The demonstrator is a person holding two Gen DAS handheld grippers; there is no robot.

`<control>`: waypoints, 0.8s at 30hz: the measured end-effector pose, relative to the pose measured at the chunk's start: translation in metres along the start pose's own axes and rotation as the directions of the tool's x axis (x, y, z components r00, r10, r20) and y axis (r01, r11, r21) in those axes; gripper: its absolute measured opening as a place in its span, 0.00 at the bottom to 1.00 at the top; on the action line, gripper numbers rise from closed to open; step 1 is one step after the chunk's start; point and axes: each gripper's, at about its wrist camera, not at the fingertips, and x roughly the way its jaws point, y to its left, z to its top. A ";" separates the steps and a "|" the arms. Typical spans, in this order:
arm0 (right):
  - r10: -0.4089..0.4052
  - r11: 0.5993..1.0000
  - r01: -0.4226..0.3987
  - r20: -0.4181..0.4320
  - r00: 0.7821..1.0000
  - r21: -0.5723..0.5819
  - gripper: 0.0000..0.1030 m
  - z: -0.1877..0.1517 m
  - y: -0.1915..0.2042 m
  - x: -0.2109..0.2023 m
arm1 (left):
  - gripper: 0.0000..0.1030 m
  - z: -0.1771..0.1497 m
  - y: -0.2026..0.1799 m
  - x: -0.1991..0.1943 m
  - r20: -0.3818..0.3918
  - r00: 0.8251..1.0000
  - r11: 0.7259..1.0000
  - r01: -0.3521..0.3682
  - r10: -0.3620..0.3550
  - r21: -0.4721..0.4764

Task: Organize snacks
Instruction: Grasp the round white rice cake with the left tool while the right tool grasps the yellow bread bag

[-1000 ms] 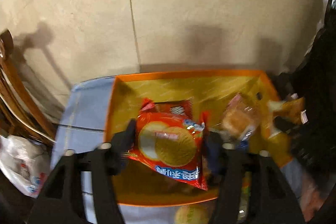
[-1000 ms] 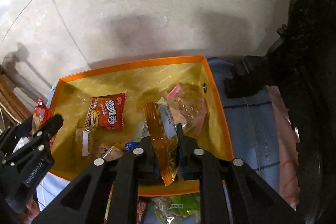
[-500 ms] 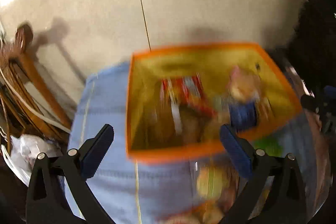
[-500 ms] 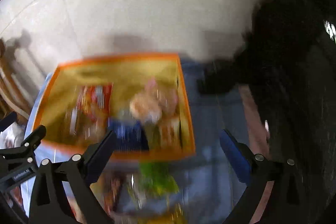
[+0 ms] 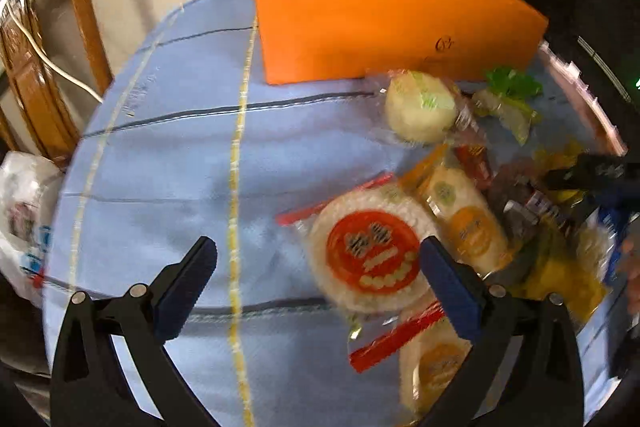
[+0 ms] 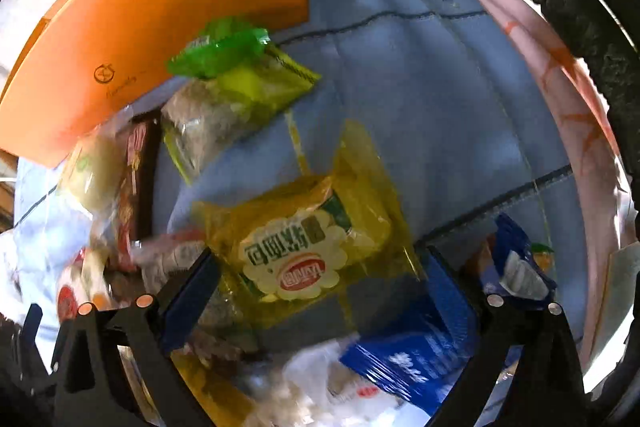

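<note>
Both wide open: left hand-held gripper [image 5: 316,267] over round red-labelled rice-cracker packet [image 5: 370,259], right hand-held gripper [image 6: 320,283] over yellow crinkly bread packet [image 6: 304,243]. Light, slippery, crushable; best pinched gently across the middle.

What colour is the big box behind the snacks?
Plain orange box, with a small dark logo; clearest in the left wrist view.

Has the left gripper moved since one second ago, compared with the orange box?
Yes. The left gripper has pulled back from over the orange box and dropped low; it now hangs open over the snacks before the box.
</note>
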 end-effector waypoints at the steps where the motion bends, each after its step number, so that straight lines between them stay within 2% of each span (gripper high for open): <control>1: 0.001 1.000 -0.001 -0.020 1.000 0.009 0.97 0.002 0.003 0.004 | 0.96 0.000 -0.001 0.002 0.001 1.000 1.000 0.002 -0.002 0.004; 3: -0.005 1.000 0.006 -0.016 1.000 0.029 0.97 0.004 0.006 0.007 | 0.96 -0.004 -0.002 0.004 0.052 0.999 1.000 0.016 -0.017 0.009; 4: -0.002 0.999 0.002 -0.003 1.000 0.040 0.96 0.003 0.006 0.006 | 0.96 -0.007 -0.003 0.008 0.075 0.997 1.000 0.000 0.000 0.003; 5: 0.009 0.999 -0.010 0.008 1.000 0.044 0.94 0.000 0.007 0.005 | 0.96 -0.010 -0.004 0.011 0.067 0.998 1.000 -0.011 0.011 0.000; 6: 0.037 0.998 -0.037 0.013 0.999 0.046 0.77 -0.002 0.007 0.003 | 0.96 -0.011 -0.005 0.015 0.048 0.999 1.000 -0.008 0.009 -0.008; 7: 0.052 0.997 -0.052 0.013 0.999 0.048 0.67 -0.004 0.008 -0.001 | 0.93 -0.013 -0.003 0.015 0.043 0.999 0.999 0.019 -0.017 -0.050; 8: 0.066 0.997 -0.067 0.011 0.998 0.047 0.40 -0.005 0.011 -0.005 | 0.73 -0.012 -0.001 0.014 0.030 0.998 0.995 0.066 -0.064 -0.074; 9: 0.081 0.996 -0.081 0.003 0.997 0.042 0.36 -0.006 0.013 -0.007 | 0.61 -0.009 -0.001 0.010 0.013 0.991 0.988 0.133 -0.132 -0.082; 10: 0.088 0.996 -0.088 -0.003 0.996 0.033 0.34 -0.007 0.016 -0.008 | 0.53 -0.006 -0.001 0.008 0.003 0.989 0.987 0.147 -0.147 -0.070; 13: 0.123 0.992 -0.123 -0.005 0.992 0.029 0.30 -0.010 0.020 -0.014 | 0.52 -0.005 -0.012 0.001 0.001 0.995 0.995 0.096 -0.096 0.006; 16: 0.140 0.990 -0.140 0.000 0.990 0.020 0.29 -0.012 0.023 -0.021 | 0.45 0.001 -0.002 -0.005 -0.002 0.994 0.993 0.108 -0.108 -0.048; 17: 0.145 0.989 -0.145 0.000 0.989 0.023 0.29 -0.013 0.023 -0.023 | 0.50 0.002 0.005 -0.014 0.035 0.995 0.994 0.096 -0.094 -0.048; 18: 0.143 0.990 -0.143 0.003 0.990 0.022 0.29 -0.011 0.019 -0.024 | 0.60 0.002 0.009 -0.016 0.043 0.995 0.995 0.089 -0.087 -0.040; 19: 0.140 0.990 -0.140 0.002 0.990 0.020 0.29 -0.011 0.020 -0.023 | 0.87 0.003 0.014 -0.018 0.029 0.994 0.994 0.104 -0.103 -0.034; 20: 0.145 0.989 -0.145 -0.002 0.989 0.021 0.29 -0.011 0.014 -0.022 | 0.96 0.000 0.020 -0.019 0.020 0.985 0.984 0.172 -0.172 -0.050; 21: 0.151 0.988 -0.150 -0.008 0.989 0.023 0.29 -0.011 0.006 -0.020 | 0.96 0.001 0.022 -0.020 0.010 0.975 0.973 0.222 -0.222 -0.059; 22: 0.156 0.987 -0.156 -0.014 0.988 0.029 0.29 -0.013 0.003 -0.018 | 0.96 0.001 0.022 -0.015 -0.023 0.973 0.972 0.229 -0.230 -0.050; 24: 0.156 0.987 -0.156 -0.019 0.988 0.025 0.29 -0.011 0.004 -0.016 | 0.96 0.000 0.014 0.000 -0.072 0.980 0.983 0.183 -0.184 -0.012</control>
